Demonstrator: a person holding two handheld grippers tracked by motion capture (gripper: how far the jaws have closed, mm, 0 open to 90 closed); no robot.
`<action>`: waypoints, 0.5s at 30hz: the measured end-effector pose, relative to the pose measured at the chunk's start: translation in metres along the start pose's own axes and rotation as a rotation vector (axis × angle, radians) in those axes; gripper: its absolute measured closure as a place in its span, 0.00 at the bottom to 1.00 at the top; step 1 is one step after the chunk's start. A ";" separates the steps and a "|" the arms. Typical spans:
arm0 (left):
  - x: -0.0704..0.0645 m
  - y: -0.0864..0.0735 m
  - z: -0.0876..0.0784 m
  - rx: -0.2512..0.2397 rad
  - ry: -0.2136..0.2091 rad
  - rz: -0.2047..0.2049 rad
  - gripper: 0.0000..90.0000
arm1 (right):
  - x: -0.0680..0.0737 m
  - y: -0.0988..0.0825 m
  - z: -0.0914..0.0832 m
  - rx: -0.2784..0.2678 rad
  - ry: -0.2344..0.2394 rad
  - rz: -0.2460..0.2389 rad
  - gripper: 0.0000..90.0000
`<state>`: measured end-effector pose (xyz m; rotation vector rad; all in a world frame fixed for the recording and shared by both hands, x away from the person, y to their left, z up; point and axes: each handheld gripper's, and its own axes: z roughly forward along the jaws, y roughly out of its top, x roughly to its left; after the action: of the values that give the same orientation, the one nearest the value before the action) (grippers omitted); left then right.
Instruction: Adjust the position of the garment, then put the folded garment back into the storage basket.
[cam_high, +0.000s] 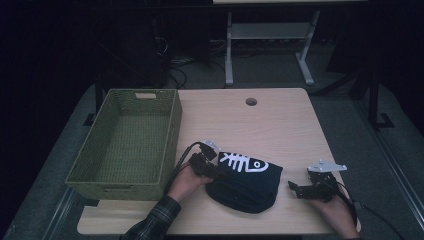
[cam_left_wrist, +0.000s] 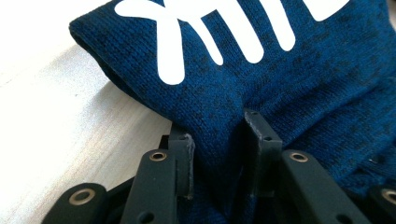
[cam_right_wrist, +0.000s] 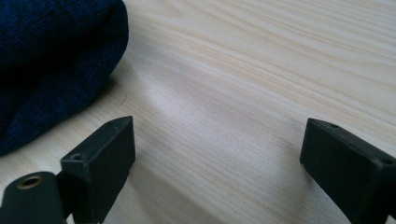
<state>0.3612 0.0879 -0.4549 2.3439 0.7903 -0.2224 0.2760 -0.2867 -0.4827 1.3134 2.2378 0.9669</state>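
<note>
Closest to the lens in the left gripper view, the left gripper has its two black jaws pinched into a fold of the dark blue knit garment, pads pressing the cloth from both sides, so it's clamped on fabric rather than fully together. You can see the white fish-skeleton print at about 12 o'clock from the jaws.

From the high view, that same left gripper bites the garment on its left edge, roughly 9 o'clock on the bundle. Garment sits folded up on the light wood table, toward the near edge, just right of centre. The fish print faces up along the far side of it.

Right gripper rests on the table at 3 o'clock from the garment, near it but not touching. In the right gripper view its jaws stand wide apart with only bare wood between them, and the garment's rounded edge shows at 10 o'clock.

Green woven basket sits at 9 o'clock on the table, just left of the left hand, whose sleeve is plaid.
</note>
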 end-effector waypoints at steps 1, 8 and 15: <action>0.000 0.000 0.000 0.002 -0.001 -0.002 0.77 | 0.000 0.000 0.000 0.000 0.000 0.001 0.11; -0.005 0.004 -0.011 -0.005 0.004 -0.006 0.76 | 0.000 0.000 0.000 0.000 0.000 -0.002 0.11; -0.013 0.013 -0.027 -0.033 0.013 -0.012 0.77 | 0.000 0.000 0.000 0.001 -0.001 -0.001 0.11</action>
<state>0.3569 0.0909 -0.4227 2.3123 0.8091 -0.1982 0.2761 -0.2868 -0.4827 1.3129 2.2379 0.9652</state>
